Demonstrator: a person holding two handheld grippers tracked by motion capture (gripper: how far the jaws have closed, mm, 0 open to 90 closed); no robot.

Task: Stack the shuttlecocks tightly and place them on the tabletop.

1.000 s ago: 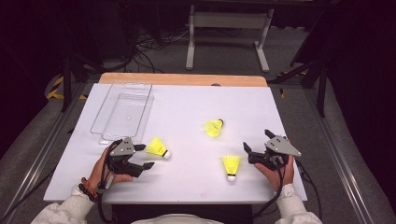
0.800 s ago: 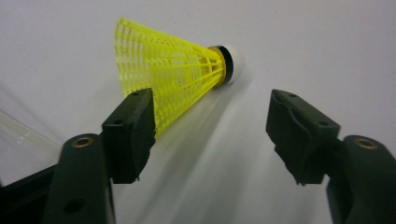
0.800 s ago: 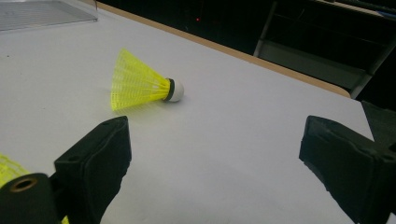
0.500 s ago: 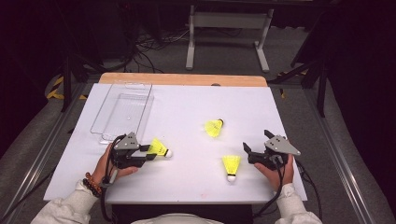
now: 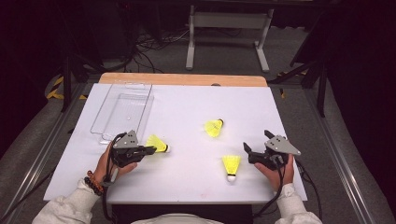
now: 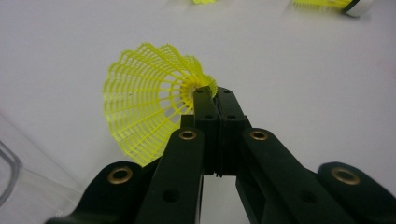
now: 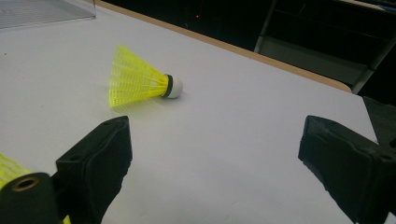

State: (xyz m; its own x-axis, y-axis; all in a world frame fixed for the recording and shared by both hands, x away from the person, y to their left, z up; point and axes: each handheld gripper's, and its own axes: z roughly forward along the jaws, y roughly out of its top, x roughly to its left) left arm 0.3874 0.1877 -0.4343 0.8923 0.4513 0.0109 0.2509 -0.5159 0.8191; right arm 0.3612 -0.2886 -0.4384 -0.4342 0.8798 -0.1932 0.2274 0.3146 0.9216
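Three yellow shuttlecocks lie on the white table (image 5: 187, 102). My left gripper (image 5: 148, 150) has just been closing its jaws and is now shut on the left shuttlecock (image 5: 157, 143). In the left gripper view my left gripper (image 6: 212, 93) pinches the narrow end of that shuttlecock's mesh skirt (image 6: 144, 100), which fans out to the left. A second shuttlecock (image 5: 214, 127) rests mid-table, and a third (image 5: 231, 166) lies just left of my right gripper (image 5: 250, 155). In the right gripper view my right gripper (image 7: 215, 158) is open and holds nothing, with the mid-table shuttlecock (image 7: 140, 79) ahead.
A clear plastic tray (image 5: 122, 112) sits at the table's back left, just beyond my left hand. A wooden strip (image 5: 187, 79) runs along the far edge. Beyond the table there are a dark floor, cables and a metal stand (image 5: 226, 32).
My left gripper slid right to the left shuttlecock and its jaws closed on the skirt. The right gripper and the other two shuttlecocks stayed where they were.
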